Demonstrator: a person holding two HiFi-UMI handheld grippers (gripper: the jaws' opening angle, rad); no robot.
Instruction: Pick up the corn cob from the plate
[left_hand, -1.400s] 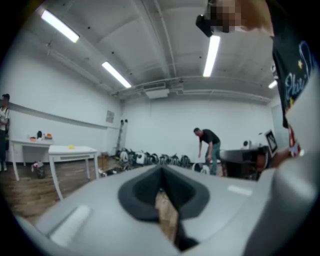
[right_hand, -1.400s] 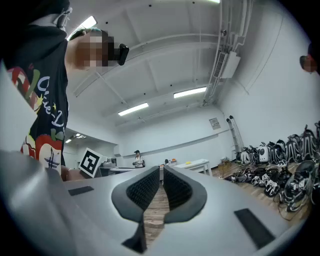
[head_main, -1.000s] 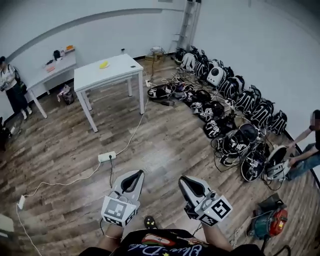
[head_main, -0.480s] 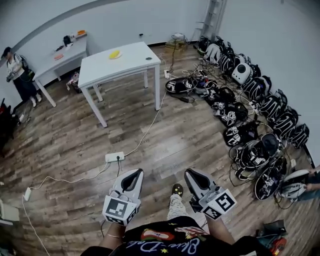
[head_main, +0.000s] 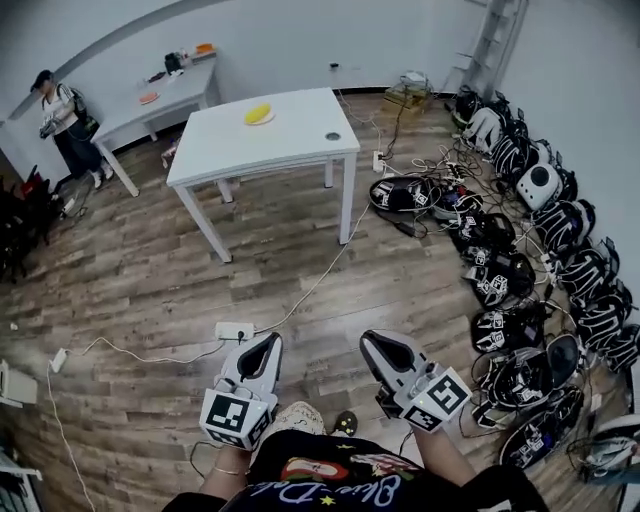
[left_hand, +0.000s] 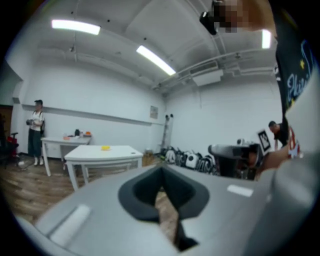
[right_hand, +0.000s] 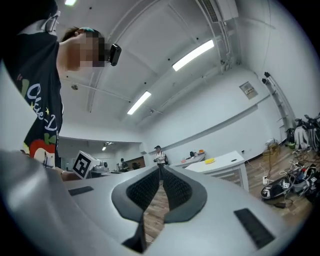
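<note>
Twice finds jaws closed on nothing: left tongs (head_main: 266, 340) and right tongs (head_main: 371, 340), near, above wooden floor (head_main: 150, 260). Finds corn cob (head_main: 258, 113) on plate (head_main: 267, 119), far, on white worktop (head_main: 295, 145).

Wood plank floor (head_main: 150, 270) is running out under white walls (head_main: 300, 40), strip lights (left_hand: 75, 26) glowing overhead. A white table (head_main: 290, 145) is standing mid-room, a second table (head_main: 180, 92) sitting against the far wall. Black bags (head_main: 520, 270) are lying in a row along the right wall.

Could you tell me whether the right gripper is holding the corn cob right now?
No, the right gripper's jaws are together on nothing, and the corn cob lies on the white table far ahead.
</note>
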